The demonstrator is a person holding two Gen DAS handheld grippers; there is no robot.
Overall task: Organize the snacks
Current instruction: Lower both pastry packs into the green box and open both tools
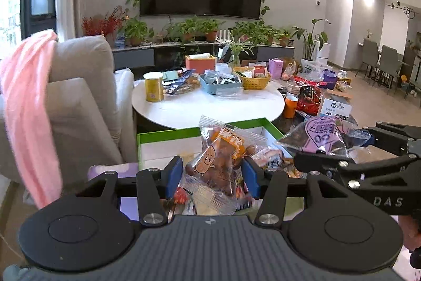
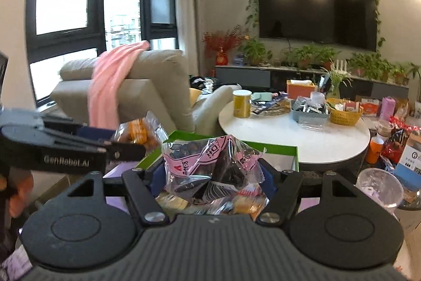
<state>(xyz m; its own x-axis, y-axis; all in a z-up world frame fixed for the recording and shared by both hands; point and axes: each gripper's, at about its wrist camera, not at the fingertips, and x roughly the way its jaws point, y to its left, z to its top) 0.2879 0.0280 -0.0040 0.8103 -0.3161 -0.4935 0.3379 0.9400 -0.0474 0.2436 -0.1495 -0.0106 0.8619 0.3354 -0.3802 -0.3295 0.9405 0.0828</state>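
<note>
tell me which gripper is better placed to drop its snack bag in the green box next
Left, marginally. The left gripper holds the orange bag directly before the green box; the right gripper holds the pink bag toward the box's right side.

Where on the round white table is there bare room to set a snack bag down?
The near half of the round white table is bare, in front of the yellow can and blue tray. Its far side is crowded, up to the yellow basket. The green-rimmed box has bare floor at its far-left end.
</note>
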